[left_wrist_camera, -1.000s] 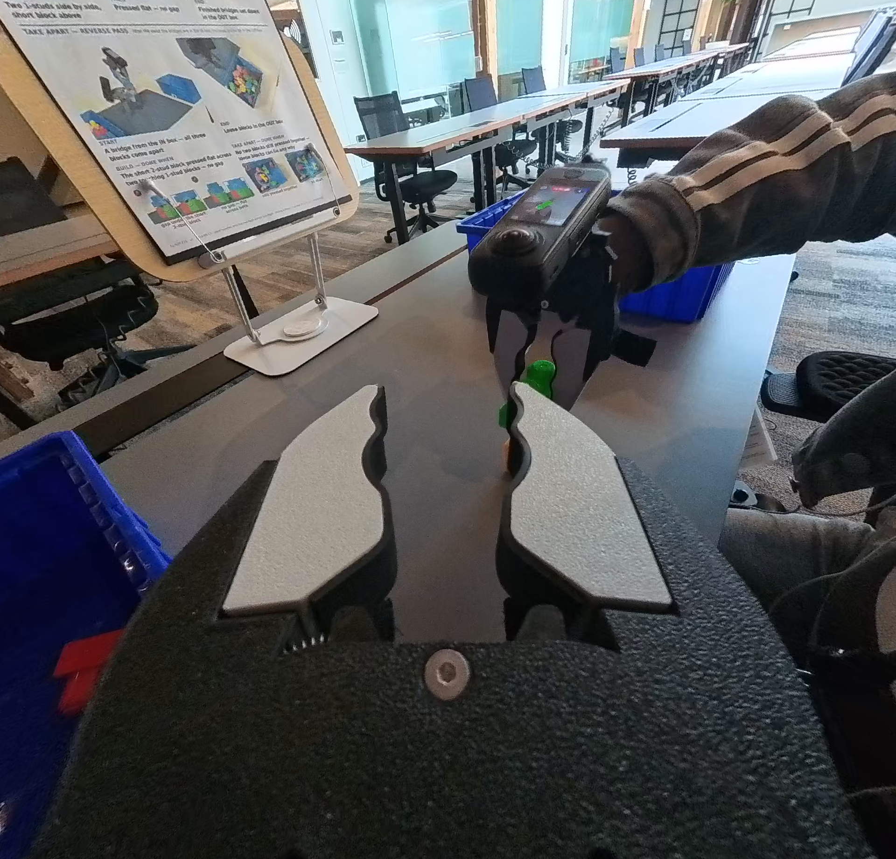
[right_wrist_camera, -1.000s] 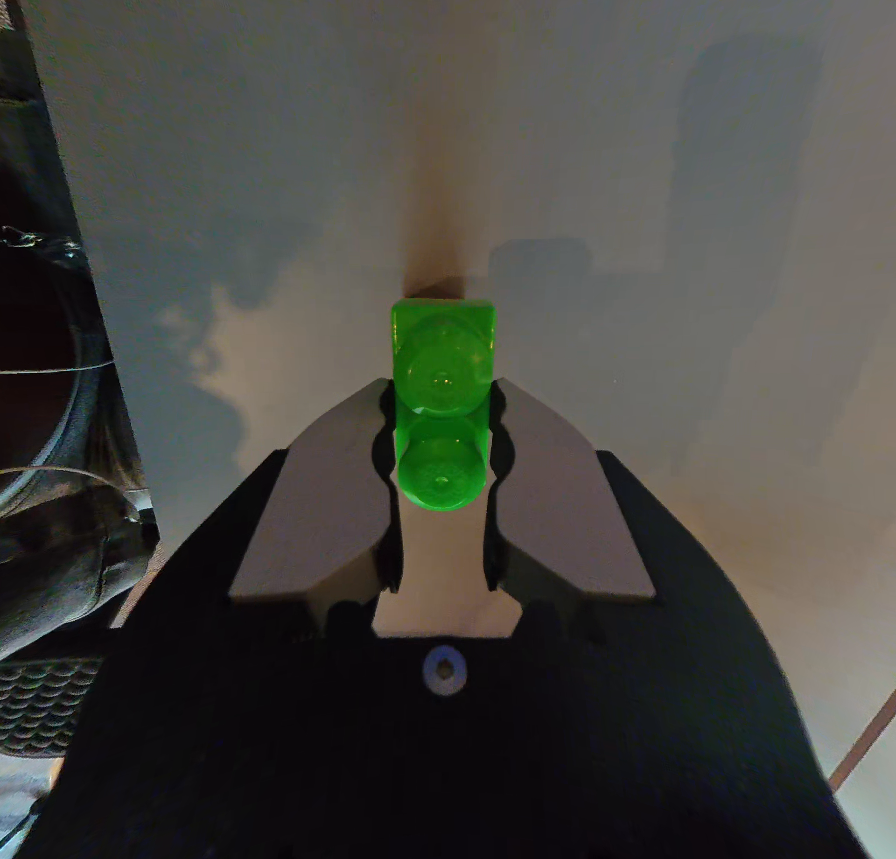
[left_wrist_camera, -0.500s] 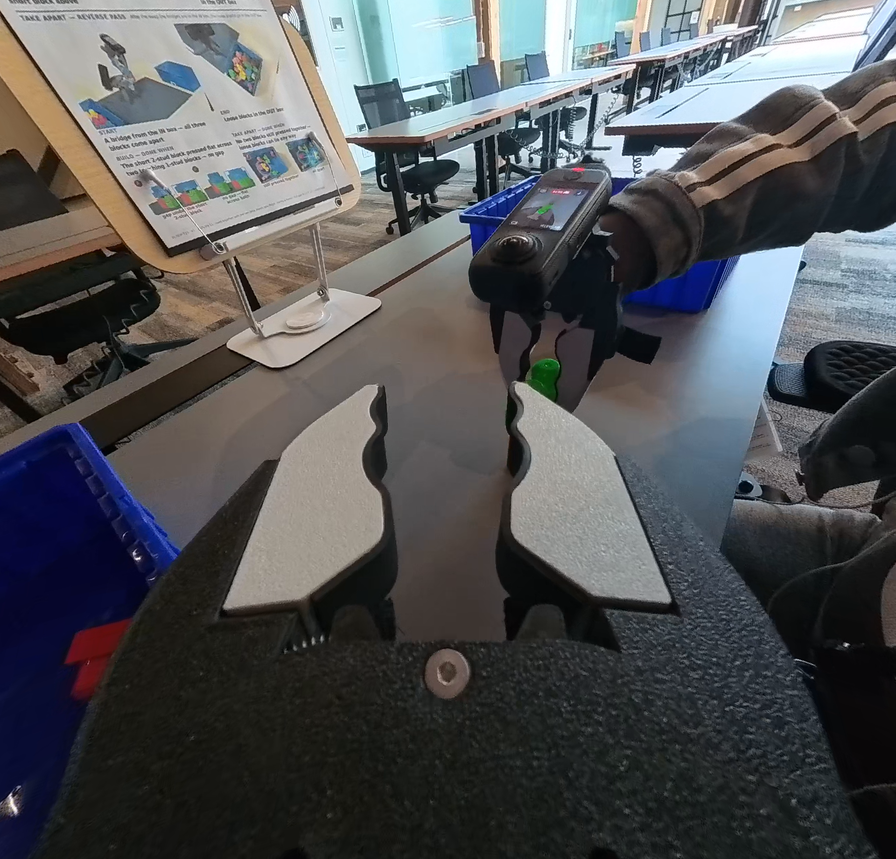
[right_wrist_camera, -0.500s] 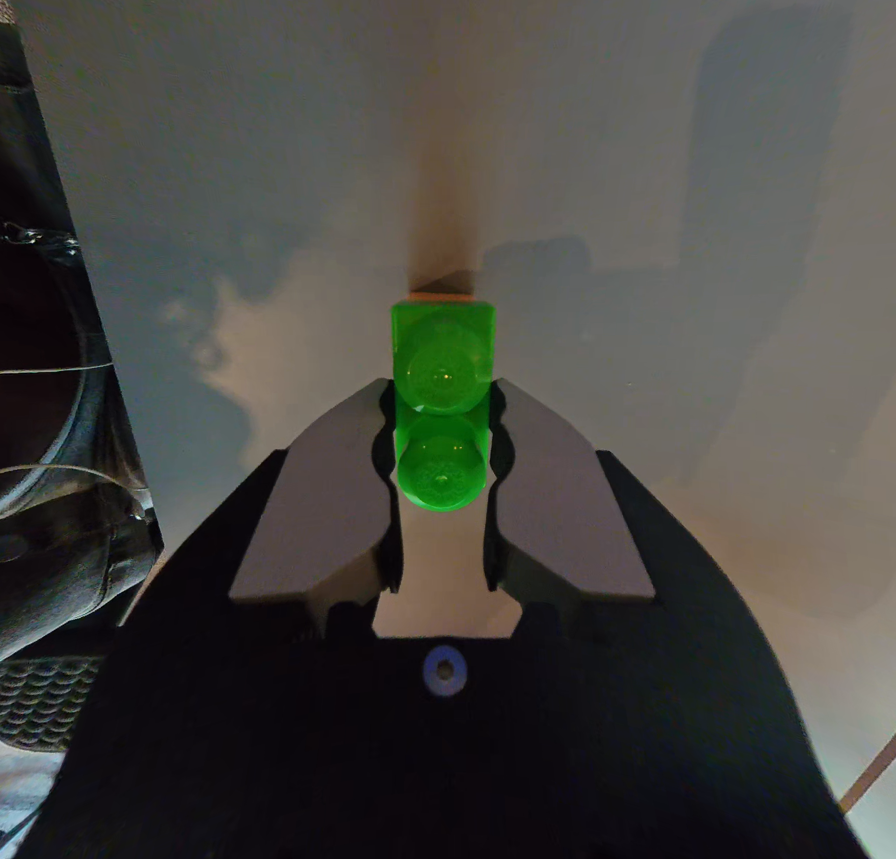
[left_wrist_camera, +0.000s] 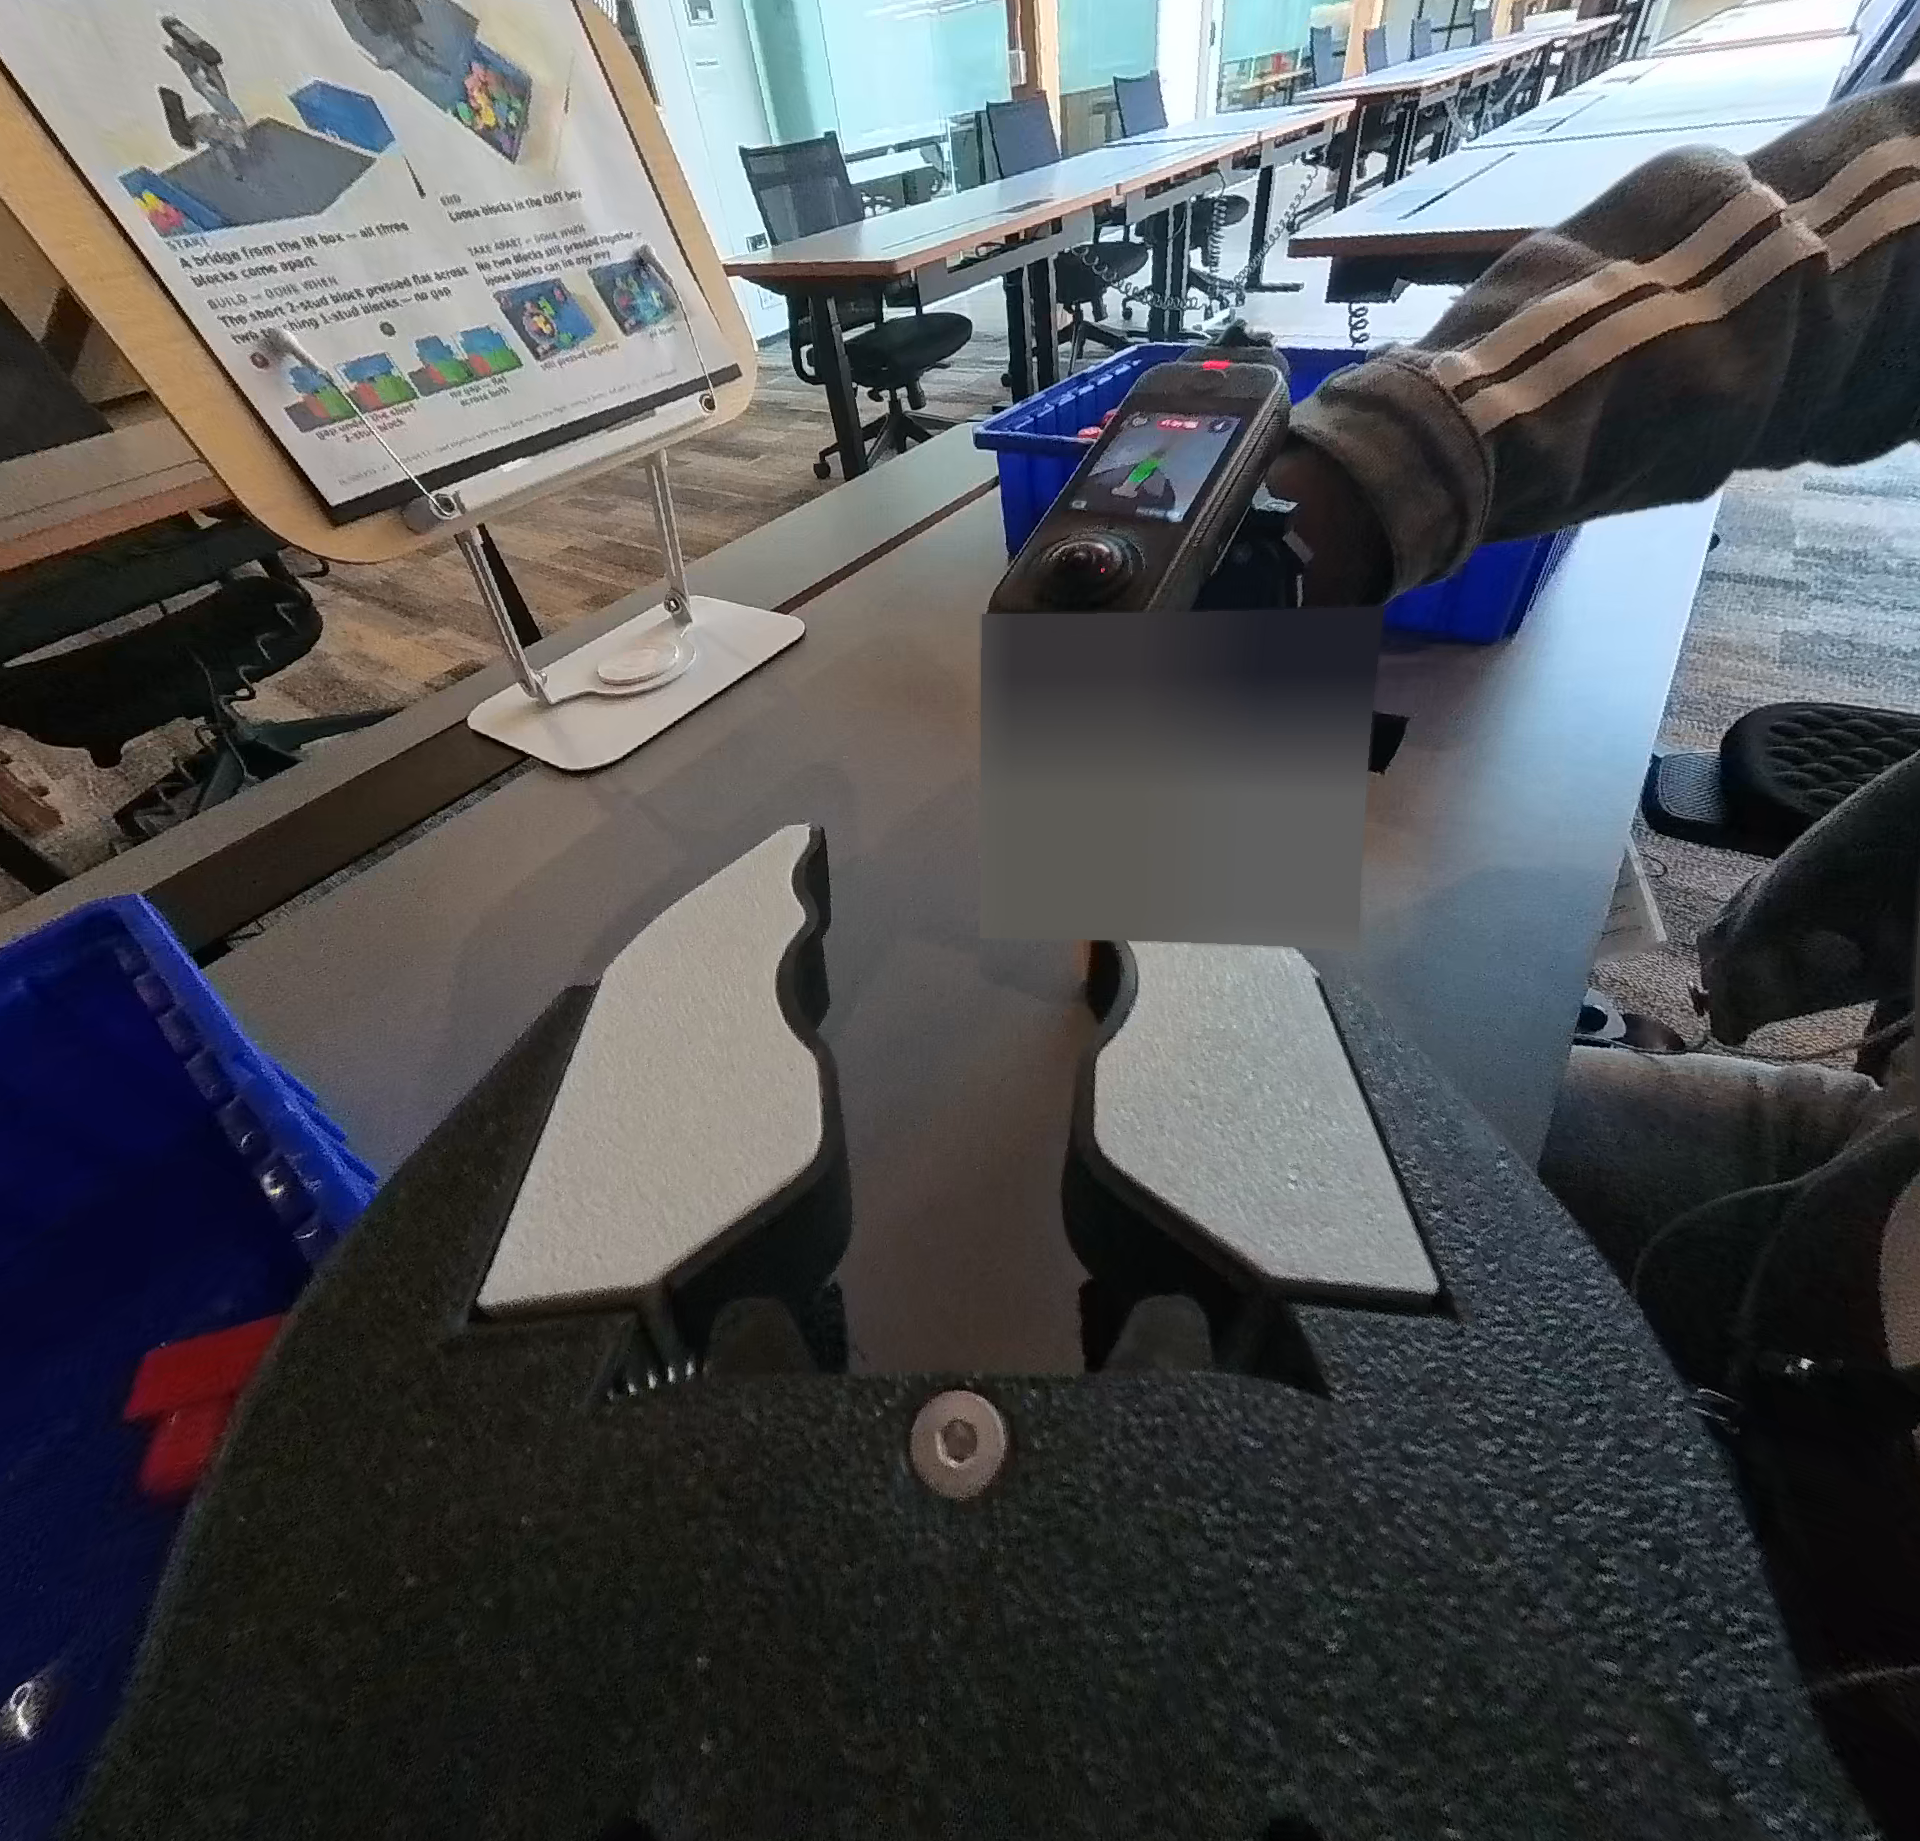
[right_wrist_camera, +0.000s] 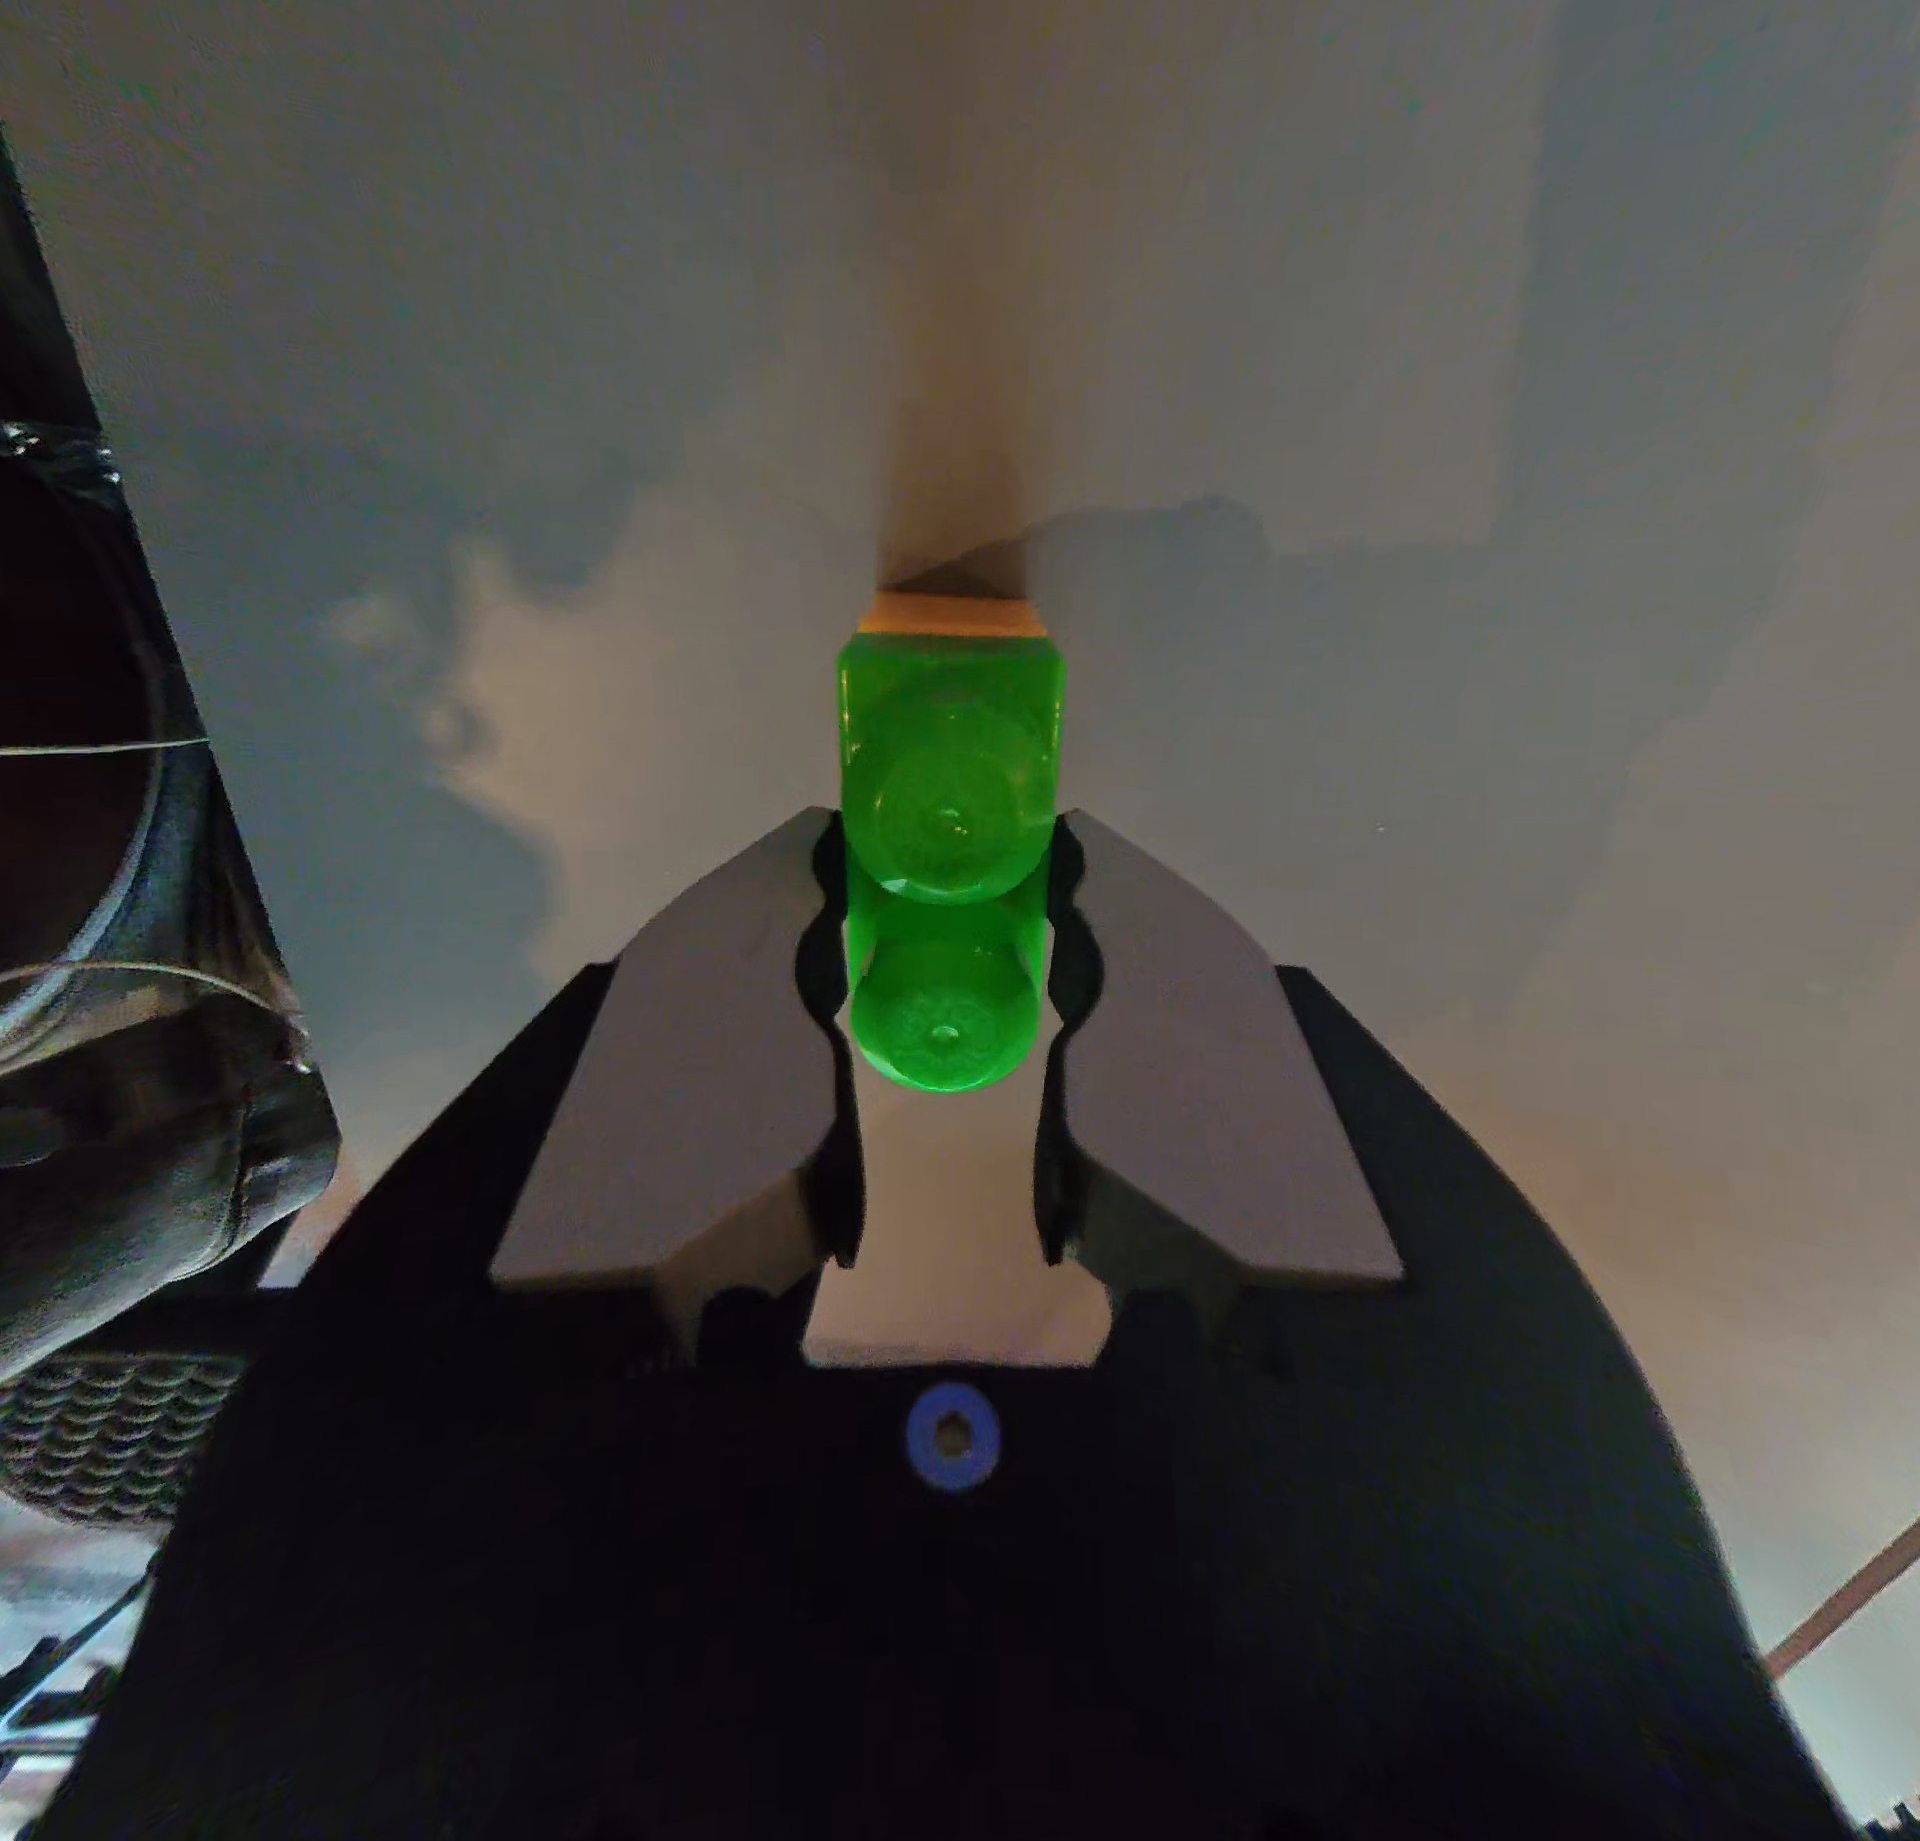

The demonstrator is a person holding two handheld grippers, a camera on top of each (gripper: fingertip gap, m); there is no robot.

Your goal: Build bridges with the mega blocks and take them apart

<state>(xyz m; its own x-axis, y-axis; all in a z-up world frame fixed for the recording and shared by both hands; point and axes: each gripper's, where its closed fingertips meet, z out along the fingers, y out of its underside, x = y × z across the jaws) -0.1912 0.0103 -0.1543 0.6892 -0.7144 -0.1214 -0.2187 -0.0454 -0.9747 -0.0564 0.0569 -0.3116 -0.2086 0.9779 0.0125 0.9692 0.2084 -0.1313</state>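
right tool (right_wrist_camera: 951,856) clamps green block (right_wrist_camera: 951,835), maybe orange block (right_wrist_camera: 956,614) beneath; left tool (left_wrist_camera: 956,918) spread, empty.

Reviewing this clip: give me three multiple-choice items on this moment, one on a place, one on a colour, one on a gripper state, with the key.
1. Where is the red block?
A. in the near blue bin
B. on the stand's base
C. on the floor

2. What colour is the block in the right hand-held gripper?
A. red
B. blue
C. green

3. How is the left hand-held gripper?
A. clamped on a block
B. open, holding nothing
C. out of view

Key: 1 A, it lies inside the bin's wall; 2 C, the green block sits between its fingers; 3 B, bare table shows between its fingers.
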